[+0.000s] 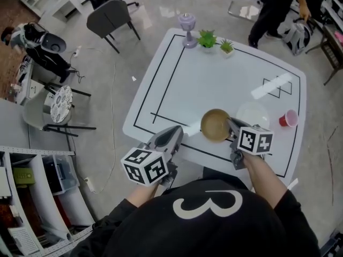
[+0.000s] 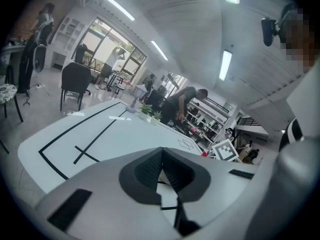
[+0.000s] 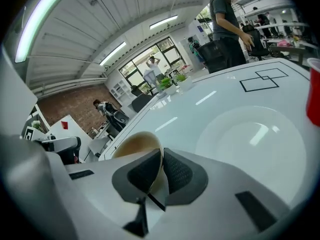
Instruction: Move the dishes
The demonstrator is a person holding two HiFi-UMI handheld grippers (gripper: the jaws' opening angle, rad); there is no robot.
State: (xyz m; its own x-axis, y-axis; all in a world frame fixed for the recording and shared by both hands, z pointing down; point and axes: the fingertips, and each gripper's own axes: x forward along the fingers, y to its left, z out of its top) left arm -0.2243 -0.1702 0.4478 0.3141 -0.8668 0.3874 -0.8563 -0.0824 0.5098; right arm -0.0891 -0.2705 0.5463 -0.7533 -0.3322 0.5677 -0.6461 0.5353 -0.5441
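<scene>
A tan bowl is near the front of the white table, and its right rim is pinched in my right gripper. In the right gripper view the bowl's thin rim runs between the pads of that gripper, which is shut on it. A white plate lies just right of the bowl, and it shows ahead of the jaws as a pale disc. My left gripper hovers over the table's front left edge, left of the bowl; its jaws are shut with nothing between them.
A red cup stands right of the plate, near the table's right edge. A purple lamp and two small potted plants sit at the far edge. Black tape lines cross the tabletop. Chairs and a person are beyond the table.
</scene>
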